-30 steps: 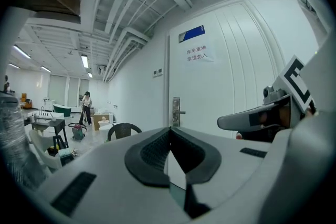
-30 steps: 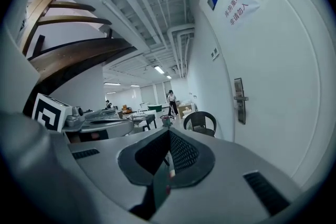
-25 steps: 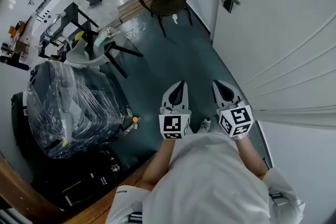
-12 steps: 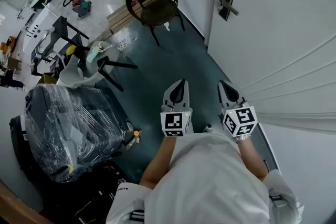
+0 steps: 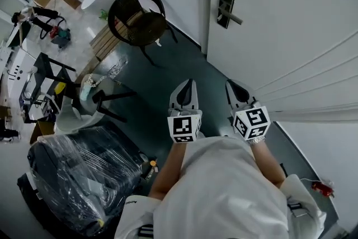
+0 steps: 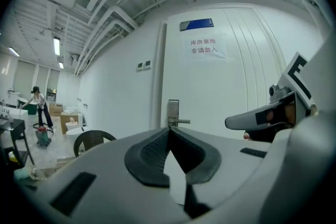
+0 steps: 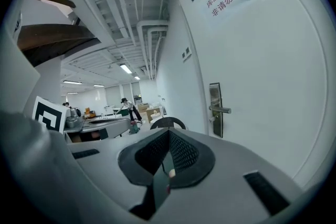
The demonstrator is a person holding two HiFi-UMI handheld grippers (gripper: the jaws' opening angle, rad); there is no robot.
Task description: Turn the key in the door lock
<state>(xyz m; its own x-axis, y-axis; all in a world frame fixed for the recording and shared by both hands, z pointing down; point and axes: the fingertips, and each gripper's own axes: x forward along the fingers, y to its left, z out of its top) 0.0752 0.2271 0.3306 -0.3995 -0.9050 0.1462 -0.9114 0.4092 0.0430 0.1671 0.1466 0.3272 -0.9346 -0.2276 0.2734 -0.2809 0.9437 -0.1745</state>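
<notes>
Lock [image 5: 225, 5]: sitting as a tall metal plate near the left edge of the white door [image 5: 291, 36], its lever handle [image 5: 235, 18] sticking out level; well apart from both tools.
Left tool [image 5: 189, 85]: hanging out in front of the person, jaws pressing together tip to tip. In the left gripper view the Lock [image 6: 173, 112] is showing just above the tips [image 6: 169, 129].
Right tool [image 5: 231, 88]: riding beside the Left tool, nearer the door, jaws pressing together as well. In the right gripper view the Lock [image 7: 215, 109] is lying off to the right of the tips [image 7: 168, 131].
Sign [image 6: 207, 46]: hanging high on the door, carrying red characters.
Chair [image 5: 137, 17]: standing on the dark floor [image 5: 184, 64] left of the door, close to the wall.
Bundle [image 5: 84, 176]: sitting plastic-wrapped at the lower left of the head view.
</notes>
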